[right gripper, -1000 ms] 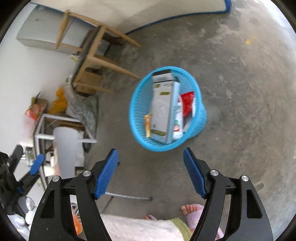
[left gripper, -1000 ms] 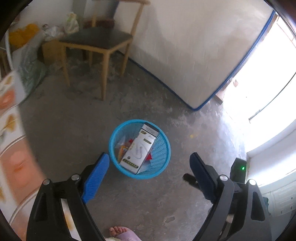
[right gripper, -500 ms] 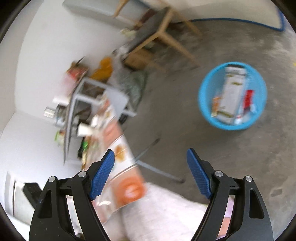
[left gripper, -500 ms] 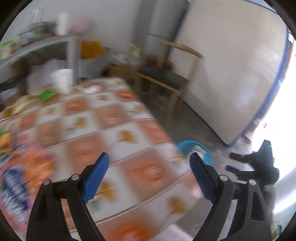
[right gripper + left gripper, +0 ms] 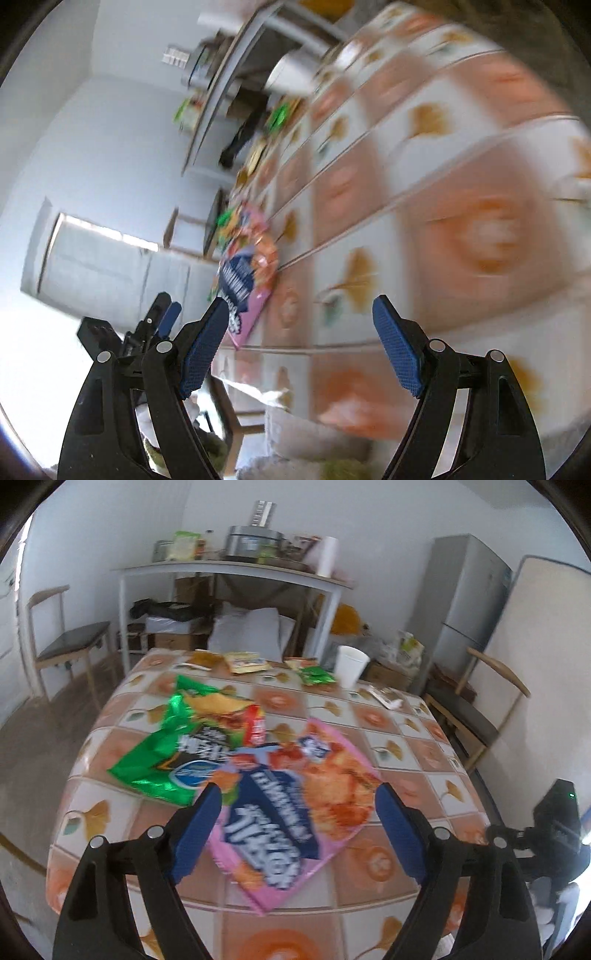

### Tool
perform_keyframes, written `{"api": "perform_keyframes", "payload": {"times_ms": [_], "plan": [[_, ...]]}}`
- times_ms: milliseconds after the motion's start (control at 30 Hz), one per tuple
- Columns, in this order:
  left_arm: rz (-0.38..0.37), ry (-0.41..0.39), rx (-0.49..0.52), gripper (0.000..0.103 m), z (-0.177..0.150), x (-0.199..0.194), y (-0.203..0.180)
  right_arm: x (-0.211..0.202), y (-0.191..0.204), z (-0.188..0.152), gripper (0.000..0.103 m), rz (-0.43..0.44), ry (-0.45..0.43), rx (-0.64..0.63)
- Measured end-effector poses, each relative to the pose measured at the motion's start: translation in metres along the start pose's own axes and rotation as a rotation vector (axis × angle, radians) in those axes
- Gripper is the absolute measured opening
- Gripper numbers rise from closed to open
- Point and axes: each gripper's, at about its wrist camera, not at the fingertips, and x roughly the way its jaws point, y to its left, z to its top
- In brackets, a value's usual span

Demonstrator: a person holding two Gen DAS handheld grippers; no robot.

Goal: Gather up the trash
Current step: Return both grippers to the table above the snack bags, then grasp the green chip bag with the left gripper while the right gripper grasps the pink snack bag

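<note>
My left gripper [image 5: 298,827] hangs over the near end of the surface [image 5: 406,738], and its jaws are narrowing a little with nothing pinched between them. Taking the pink snack bag [image 5: 295,812] as my landmark: it lies flat on the surface, straight ahead between my left fingers. Left of the pink bag, and touching its far corner, a green snack bag [image 5: 177,753] lies crumpled. Beyond the pink bag, at the far end of the surface, are a yellow wrapper [image 5: 245,661] and, further right, a small green wrapper [image 5: 317,675]. Right of those stands a white paper cup [image 5: 350,666], upright, and further right again a torn silver wrapper [image 5: 384,698]. My right gripper [image 5: 301,347] is spread wide and empty over the surface edge; in its blurred, tilted view the pink bag [image 5: 251,266] lies ahead of its left finger [image 5: 203,343].
</note>
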Motion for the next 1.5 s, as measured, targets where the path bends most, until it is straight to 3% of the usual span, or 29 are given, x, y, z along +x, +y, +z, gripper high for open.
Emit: {"api": "perform_keyframes", "payload": {"times_ms": [167,367,500,667,733,800,867,1000,1067,1267,1500], "plan": [[0.016,0.0,-0.057,0.078,-0.003,0.0,0.027,0.06,0.02,0.015,0.077,-0.038,0.048,-0.033],[0.055,-0.011,-0.155,0.074,-0.003,-0.006,0.068,0.098,0.043,0.027,0.072,-0.082,0.022,-0.093],[0.098,-0.019,-0.226,0.073,0.008,-0.001,0.102,0.114,0.048,0.031,0.056,-0.092,0.024,-0.093],[0.154,0.055,-0.282,0.073,0.021,0.03,0.14,0.118,0.039,0.035,0.031,-0.093,0.036,-0.048],[0.163,0.09,-0.273,0.073,0.027,0.045,0.147,0.118,0.031,0.036,0.015,-0.095,0.05,-0.016],[0.193,0.129,-0.249,0.073,0.03,0.061,0.151,0.115,0.025,0.036,0.012,-0.08,0.054,0.014],[0.238,0.173,-0.227,0.071,0.031,0.076,0.152,0.108,0.021,0.038,0.011,-0.092,0.042,0.018],[0.243,0.234,-0.155,0.058,0.029,0.097,0.144,0.09,0.011,0.039,0.01,-0.11,0.024,0.03],[0.243,0.256,-0.119,0.041,0.024,0.103,0.138,0.078,0.003,0.039,0.01,-0.119,0.017,0.032],[0.228,0.258,-0.024,0.016,0.01,0.106,0.119,0.041,-0.012,0.036,0.01,-0.15,0.025,-0.002],[0.176,0.274,0.097,0.008,-0.016,0.085,0.08,0.002,-0.027,0.033,0.01,-0.217,0.035,-0.046]]}}
